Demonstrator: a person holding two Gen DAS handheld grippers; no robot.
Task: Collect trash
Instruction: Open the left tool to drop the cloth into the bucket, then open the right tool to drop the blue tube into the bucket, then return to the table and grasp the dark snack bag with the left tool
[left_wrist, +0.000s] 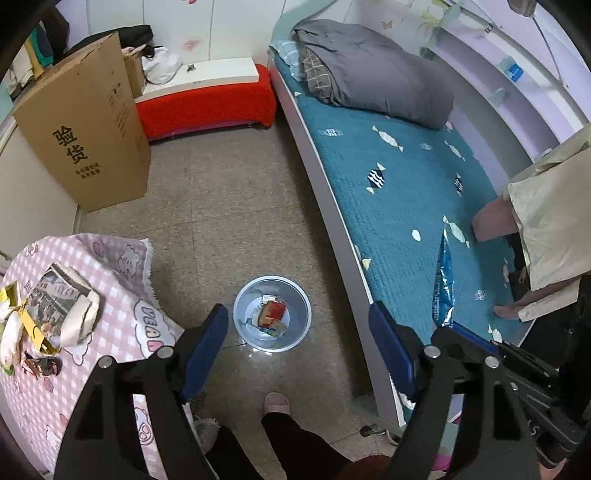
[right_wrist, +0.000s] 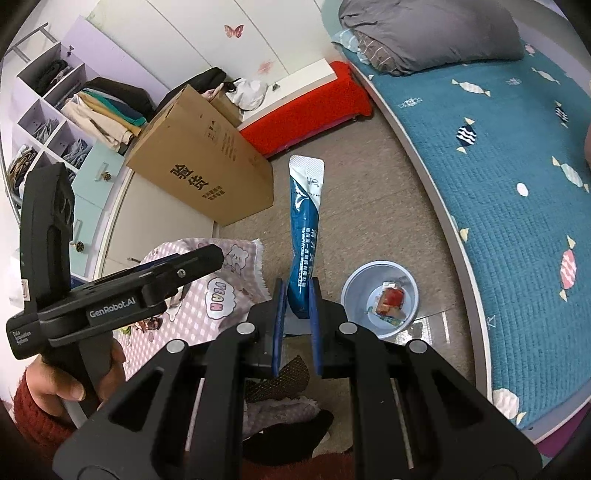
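A: Going left to right: the checked cloth (left_wrist: 122, 325) on the small table carries a folded newspaper (left_wrist: 62, 291) near its left edge. Then the left gripper (left_wrist: 299, 343), jaws spread wide with nothing between them, hanging over the pale blue bin (left_wrist: 272, 314) on the floor.

B: And the bin holds wrappers already, a red packet (left_wrist: 273, 312) among them.

A: Yes. Right of that, the right gripper (right_wrist: 297, 314) is clamped tight on the lower end of a blue-and-white pouch (right_wrist: 304, 218), which stands up from the pads.

B: So that pouch goes next, I'd judge. Bring it squarely above the bin (right_wrist: 380, 295) beside the bed's edge (right_wrist: 439, 206) before letting go; it's long and could tip over the rim.
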